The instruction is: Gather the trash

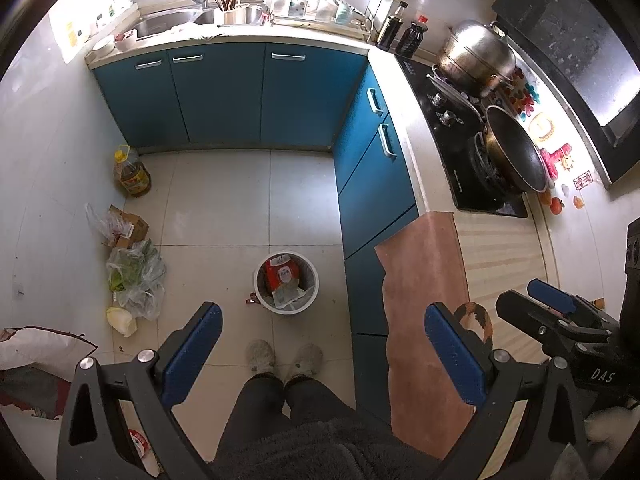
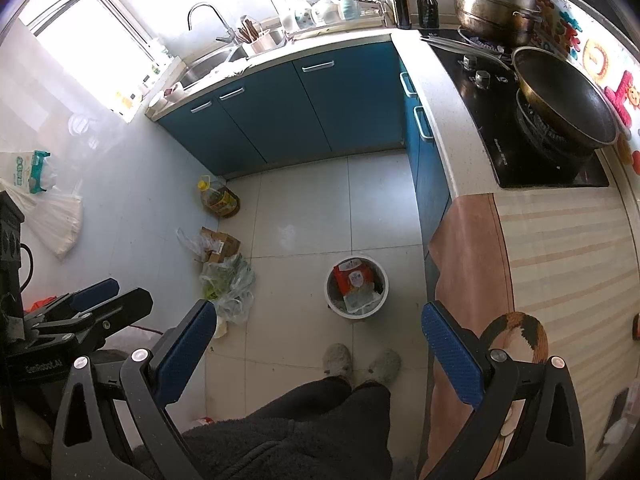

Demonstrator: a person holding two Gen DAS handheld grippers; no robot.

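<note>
Standing on the pale tiled floor (image 1: pixel 224 208), just beside the blue cabinets (image 1: pixel 372 184) and ahead of two slippered feet (image 1: pixel 260 356): a white round trash bin (image 1: pixel 286 283), holding a red packet with a white label and crumpled clear wrappers. Lying right against its base, a small dark wrapper (image 1: pixel 251 300), seen only from the left wrist. Held high above the floor, both empty: left gripper (image 1: pixel 320 352) with blue pads spread wide, right gripper (image 2: pixel 318 348) likewise parted. Along the left wall, plastic bags of greens (image 1: pixel 136 276), cardboard boxes (image 1: pixel 128 224), an oil bottle (image 1: pixel 132 174). Shown only by the right wrist: a window (image 2: pixel 92 40) and a white hanging bag (image 2: pixel 48 200).
</note>
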